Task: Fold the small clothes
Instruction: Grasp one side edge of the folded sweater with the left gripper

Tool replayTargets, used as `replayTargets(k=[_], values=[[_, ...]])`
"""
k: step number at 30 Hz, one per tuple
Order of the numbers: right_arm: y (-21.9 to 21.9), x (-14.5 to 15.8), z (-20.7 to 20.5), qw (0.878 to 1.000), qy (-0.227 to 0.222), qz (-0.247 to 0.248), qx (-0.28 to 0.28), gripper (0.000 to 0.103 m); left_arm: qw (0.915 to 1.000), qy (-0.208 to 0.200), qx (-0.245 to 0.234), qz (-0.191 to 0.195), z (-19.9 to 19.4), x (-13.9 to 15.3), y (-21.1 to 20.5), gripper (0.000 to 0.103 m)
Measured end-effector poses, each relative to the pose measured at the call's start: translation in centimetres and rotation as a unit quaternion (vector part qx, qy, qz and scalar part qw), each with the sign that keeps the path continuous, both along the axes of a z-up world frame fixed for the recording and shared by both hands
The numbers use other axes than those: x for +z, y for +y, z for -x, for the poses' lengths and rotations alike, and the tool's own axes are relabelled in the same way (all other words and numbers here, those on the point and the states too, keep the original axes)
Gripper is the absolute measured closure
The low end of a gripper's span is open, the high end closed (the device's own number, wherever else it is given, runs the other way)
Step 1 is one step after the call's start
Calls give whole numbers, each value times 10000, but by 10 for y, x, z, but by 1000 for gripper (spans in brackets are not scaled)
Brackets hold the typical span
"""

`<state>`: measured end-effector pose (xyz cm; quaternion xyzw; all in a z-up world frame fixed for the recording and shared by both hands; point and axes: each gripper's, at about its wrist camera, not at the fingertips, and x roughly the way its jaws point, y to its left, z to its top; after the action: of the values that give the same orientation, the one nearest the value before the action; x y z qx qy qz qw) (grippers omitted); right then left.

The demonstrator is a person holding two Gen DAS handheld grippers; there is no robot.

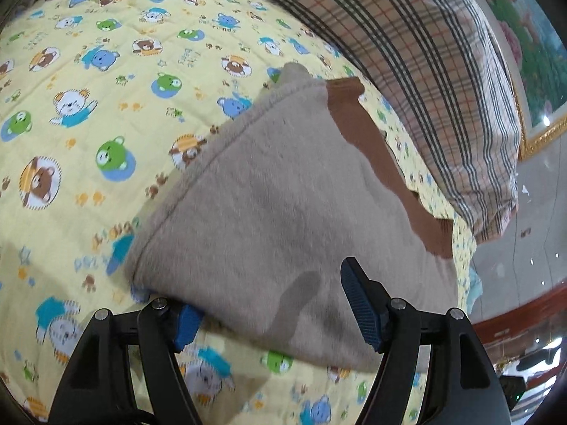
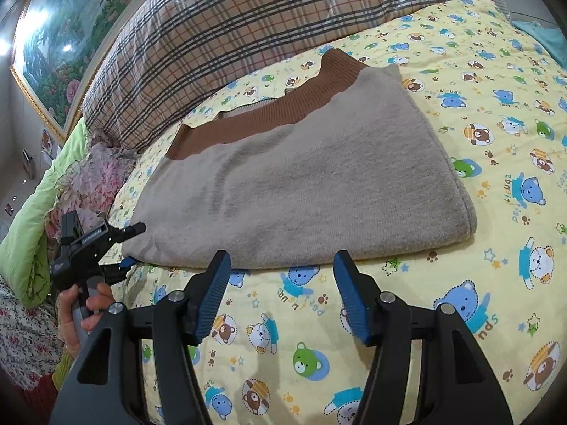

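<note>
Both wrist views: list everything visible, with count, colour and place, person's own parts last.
folded garment: one, beige with brown ribbed band, lying on the quilt.
quilt: one, yellow with cartoon bears, covering the bed.
plaid bedding: one, tan with dark stripes, behind the garment.
floral fabric: one, pink, left of the garment.
green quilt: one, lime, far left.
framed landscape picture: one, gold-framed, on the wall.
left claw: black, blue pads, open astride the garment's near-left corner.
right claw: black, blue pads, open, empty, before the garment's near edge.
hand: one, holding the left claw's handle.
</note>
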<state>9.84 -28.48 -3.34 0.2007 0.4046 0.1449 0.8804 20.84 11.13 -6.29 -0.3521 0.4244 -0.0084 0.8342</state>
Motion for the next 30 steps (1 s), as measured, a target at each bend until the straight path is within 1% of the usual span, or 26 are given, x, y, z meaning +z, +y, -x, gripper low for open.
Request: replayTargets(k=[2,4,6,7,8,9,11,14,16,19,20,21,22,23,26,27,29,30], values=[[0,-1,-2,10000,11,-29,20,41,9999,-26,24,-160,-8,1,-2,33],[-1,-3,-4,10000,27,-26,21,41,9994,-58,33,-345,-15,4,-5,40],[-3,-5,-5,10000,33,-53,13,41,9984,-107,-89,-554,-22,8,-11,64],[-4,-6,-6,10000,43,-73,-7,41,9975,-115,-148,-688,-23,9,-13,70],[-6,-7,-6,9999,46,-93,-34,41,9958,-134,-203,-880,-24,13,-17,79],[-7,-7,-5,9999,40,-116,-59,41,9937,-196,-279,-1068,-25,17,-22,85],[-11,-7,-5,9998,27,-161,-91,41,9898,-342,-397,-1325,-25,29,-32,91],[-18,-7,-4,9997,3,-225,-119,42,9849,-590,-535,-1540,-23,49,-49,92],[-23,-6,-3,9994,-18,-293,-156,42,9790,-783,-693,-1749,-23,68,-67,93],[-34,-3,0,9989,-69,-376,-268,41,9710,-1189,-1049,-1788,-20,97,-97,93],[-38,-1,2,9987,-88,-404,-311,41,9673,-1312,-1190,-1816,-19,105,-111,93],[-43,0,3,9984,-112,-421,-350,41,9617,-1469,-1400,-1841,-18,115,-128,93],[-47,1,4,9983,-125,-426,-388,41,9584,-1553,-1533,-1841,-17,120,-139,94],[-52,2,4,9980,-136,-438,-431,41,9532,-1665,-1731,-1837,-16,125,-156,94],[-69,6,6,9967,-180,-543,-571,41,9392,-1867,-2165,-1905,-9,130,-195,94],[-74,8,7,9962,-195,-574,-624,41,9329,-1915,-2331,-1968,-7,128,-212,94],[-84,11,7,9954,-232,-603,-701,41,9255,-1939,-2488,-2095,-7,120,-233,94],[-88,13,7,9953,-244,-577,-744,41,9216,-1887,-2613,-2163,-8,110,-247,94]])
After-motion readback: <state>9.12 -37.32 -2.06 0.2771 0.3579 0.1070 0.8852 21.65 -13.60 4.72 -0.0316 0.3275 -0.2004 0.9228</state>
